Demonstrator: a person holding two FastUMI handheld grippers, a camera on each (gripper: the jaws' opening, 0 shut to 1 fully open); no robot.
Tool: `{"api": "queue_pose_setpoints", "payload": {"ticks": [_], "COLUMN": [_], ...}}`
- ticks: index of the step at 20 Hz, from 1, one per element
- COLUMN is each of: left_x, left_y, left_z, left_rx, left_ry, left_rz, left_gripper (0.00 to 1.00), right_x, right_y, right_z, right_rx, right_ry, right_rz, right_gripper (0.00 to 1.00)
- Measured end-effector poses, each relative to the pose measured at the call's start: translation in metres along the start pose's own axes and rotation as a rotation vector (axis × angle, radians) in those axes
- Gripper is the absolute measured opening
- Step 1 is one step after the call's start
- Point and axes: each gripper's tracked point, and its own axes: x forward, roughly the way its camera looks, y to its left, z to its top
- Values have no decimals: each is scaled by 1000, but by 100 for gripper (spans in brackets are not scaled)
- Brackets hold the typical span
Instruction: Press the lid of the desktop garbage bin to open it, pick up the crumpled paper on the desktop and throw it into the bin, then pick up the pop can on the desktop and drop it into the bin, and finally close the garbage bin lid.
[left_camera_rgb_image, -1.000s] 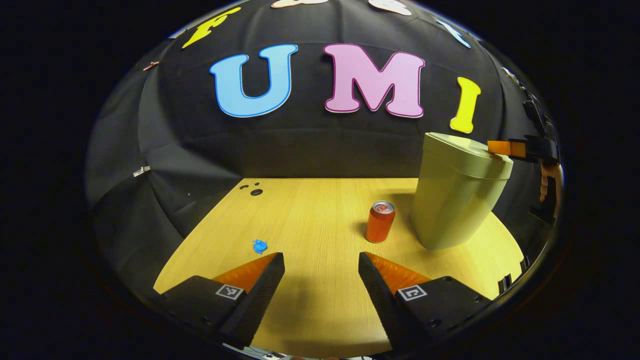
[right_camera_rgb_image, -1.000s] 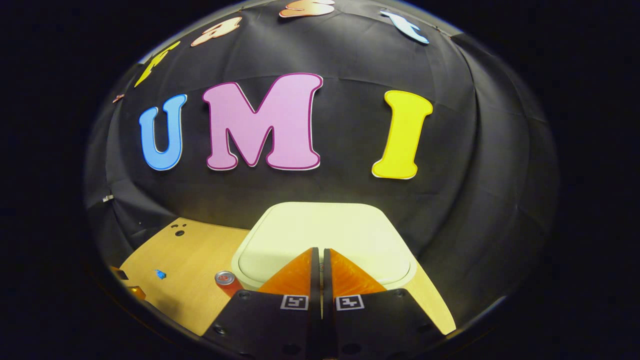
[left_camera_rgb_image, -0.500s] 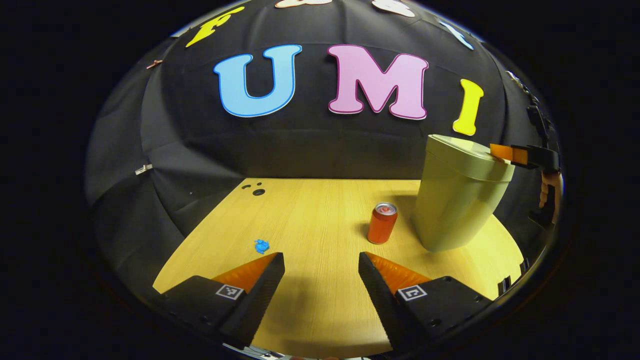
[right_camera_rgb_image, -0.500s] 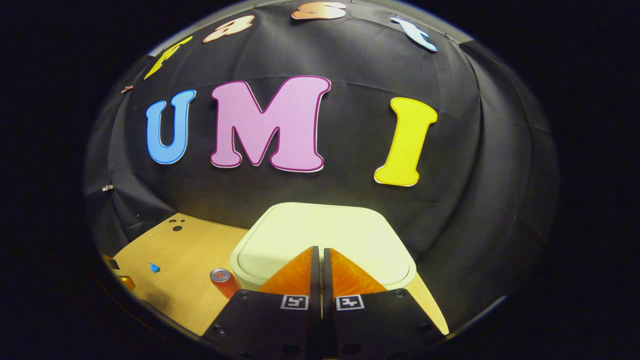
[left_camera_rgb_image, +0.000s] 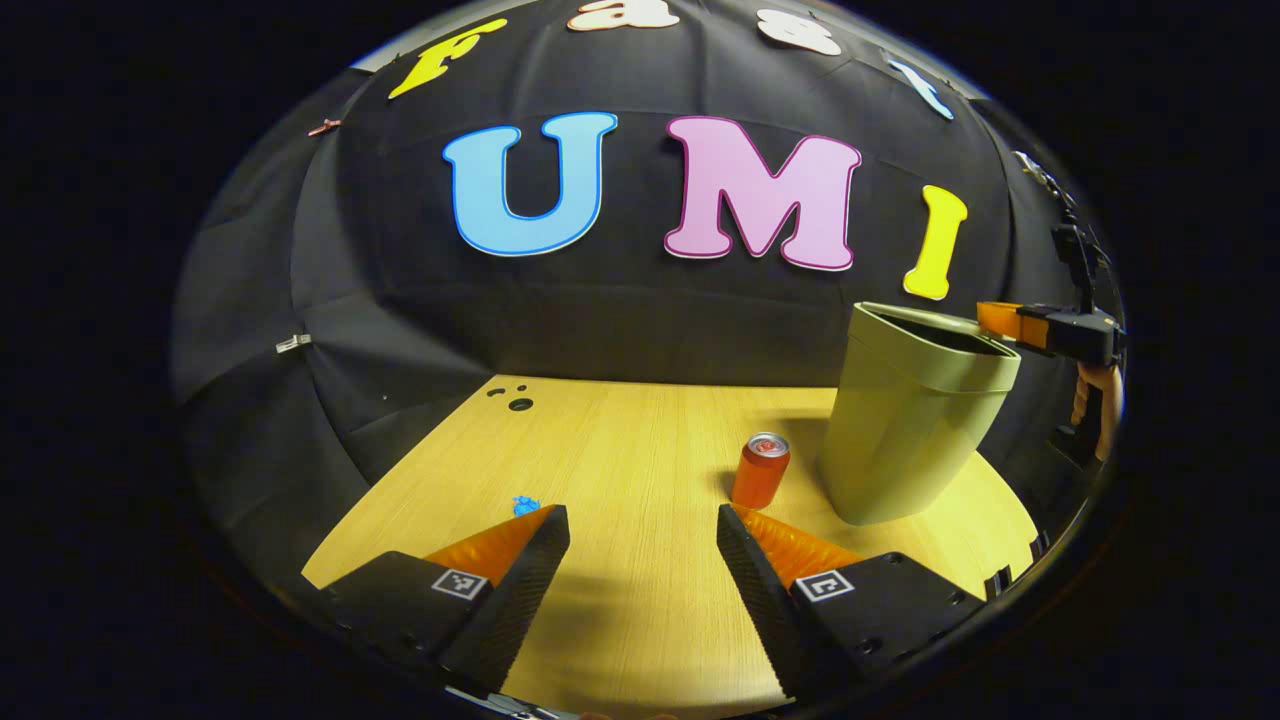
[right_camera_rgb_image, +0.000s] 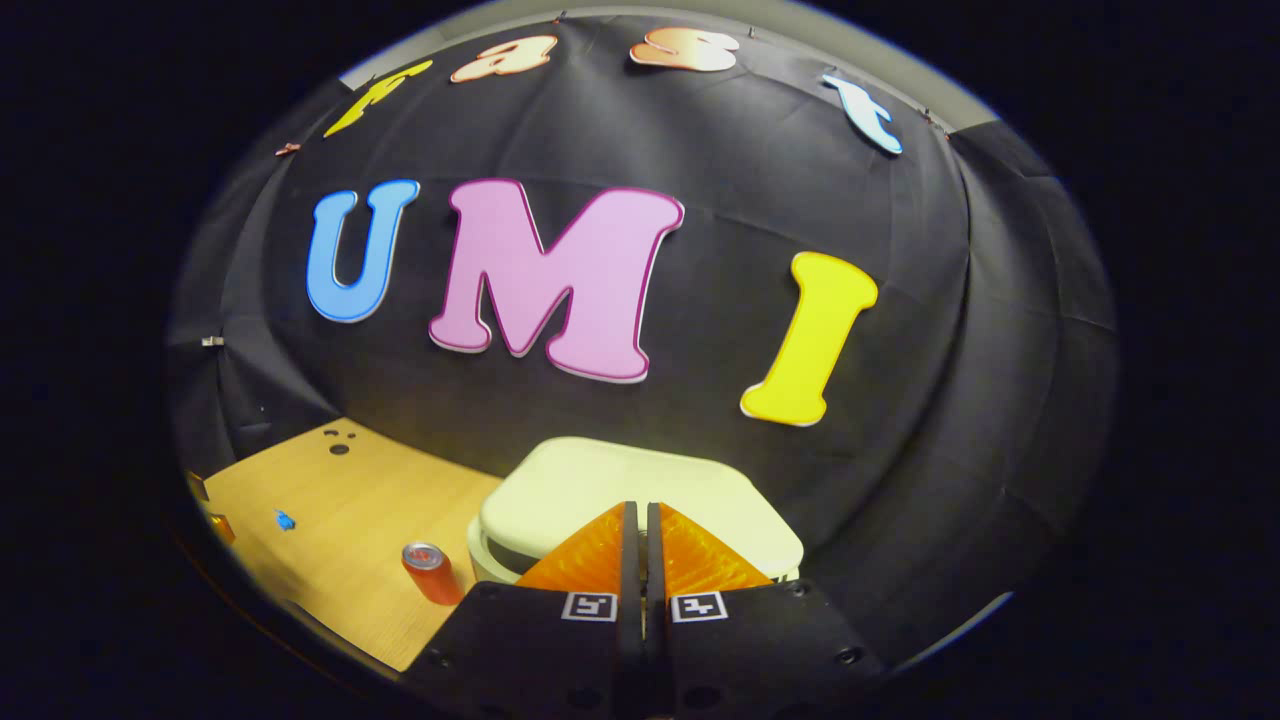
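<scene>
Pressed down since a moment ago, the bin lid (right_camera_rgb_image: 640, 490) tilts under my closed right gripper (right_camera_rgb_image: 634, 512) at lower centre, while the crumpled paper (left_camera_rgb_image: 523, 506) lies just ahead of my open left gripper (left_camera_rgb_image: 640, 525).

— How is the scene lit?
— The worktop (left_camera_rgb_image: 640, 440) is brightly lit from above; the surroundings are left dim.
— And sharpness?
— Focus is kept throughout; straight edges are bowed towards the rim.
</scene>
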Motion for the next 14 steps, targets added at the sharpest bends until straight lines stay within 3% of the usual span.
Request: {"api": "queue_pose_setpoints", "payload": {"ticks": [7, 14], "left_x": [-9, -9], "left_y": [19, 59], "left_z": [-11, -27], "left_rx": [-29, -59], "left_ry": [1, 27], "left_rz": [24, 96], "left_gripper": [96, 96], "right_x": [-27, -49], "right_y": [-8, -3], "right_z": [7, -17], "right_rx": [153, 208], "right_ry": [34, 94], "right_rz": [-19, -14], "right_gripper": [5, 5]}}
